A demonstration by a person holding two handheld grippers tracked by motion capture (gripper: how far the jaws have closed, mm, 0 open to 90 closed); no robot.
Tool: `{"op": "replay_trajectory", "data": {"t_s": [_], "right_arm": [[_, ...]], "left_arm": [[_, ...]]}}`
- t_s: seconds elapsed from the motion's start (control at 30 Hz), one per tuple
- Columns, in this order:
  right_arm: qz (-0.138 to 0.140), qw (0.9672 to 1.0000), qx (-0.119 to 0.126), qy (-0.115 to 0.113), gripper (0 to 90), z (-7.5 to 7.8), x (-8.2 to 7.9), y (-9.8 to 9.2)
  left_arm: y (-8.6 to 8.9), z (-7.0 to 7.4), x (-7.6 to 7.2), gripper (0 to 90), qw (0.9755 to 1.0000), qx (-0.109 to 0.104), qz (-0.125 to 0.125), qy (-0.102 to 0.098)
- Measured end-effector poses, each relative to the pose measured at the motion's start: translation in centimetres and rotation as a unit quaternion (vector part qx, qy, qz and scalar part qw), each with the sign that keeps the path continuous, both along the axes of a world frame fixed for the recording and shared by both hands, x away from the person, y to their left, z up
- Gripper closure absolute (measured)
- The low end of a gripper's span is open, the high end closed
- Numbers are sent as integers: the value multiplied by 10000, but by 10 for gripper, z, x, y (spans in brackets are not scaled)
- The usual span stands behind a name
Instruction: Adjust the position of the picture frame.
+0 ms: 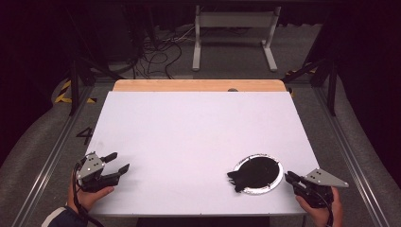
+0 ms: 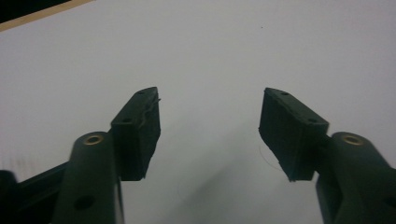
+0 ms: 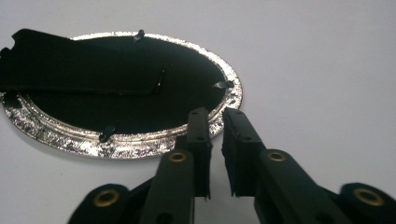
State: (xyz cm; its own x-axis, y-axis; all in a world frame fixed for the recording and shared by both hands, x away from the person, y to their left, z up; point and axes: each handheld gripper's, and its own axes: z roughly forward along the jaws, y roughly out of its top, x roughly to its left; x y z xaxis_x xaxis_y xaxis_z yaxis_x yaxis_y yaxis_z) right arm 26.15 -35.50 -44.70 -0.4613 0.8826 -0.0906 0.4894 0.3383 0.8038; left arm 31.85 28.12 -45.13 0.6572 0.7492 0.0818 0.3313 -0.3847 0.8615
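Nothing looks handled yet: the silver-rimmed dish (image 1: pixel 258 173) lies at five o'clock on the desk (image 1: pixel 189 137). The right gripper (image 3: pixel 215 114), nearly pressed together and empty, noses its rim; the left gripper (image 2: pixel 210 121) stands spread at seven o'clock.

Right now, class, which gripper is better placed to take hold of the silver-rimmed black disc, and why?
The right gripper: its nearly closed tips sit at the rim of the disc. The left gripper hangs open over the bare table, far off.
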Motion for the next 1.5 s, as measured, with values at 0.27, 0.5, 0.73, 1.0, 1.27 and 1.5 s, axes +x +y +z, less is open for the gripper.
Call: {"op": "replay_trajectory", "data": {"t_s": [0.27, 0.5, 0.73, 1.0, 1.27, 1.5], "right_arm": [[-56, 9999, 10, 145, 892, 0, 0, -2], [93, 9994, -27, 324, 900, -1, 0, 2], [160, 9986, -97, 494, 900, -5, 3, 6], [37, 9984, 57, 556, 900, -9, 9, 11], [36, 9988, -98, 488, 900, -10, 15, 19], [75, 9987, -146, 478, 900, -10, 23, 27]], "left_arm": [[-2, 1, -1, 613, 9998, 26, -186, -9], [-7, 1, -1, 875, 9987, 100, -490, 110], [-11, 3, -1, 900, 9983, 157, -531, 151], [-17, 2, 3, 900, 9979, 225, -577, 204], [-31, 4, 8, 900, 9964, 357, -736, 208], [-39, 3, 13, 900, 9952, 364, -868, 249]]}}
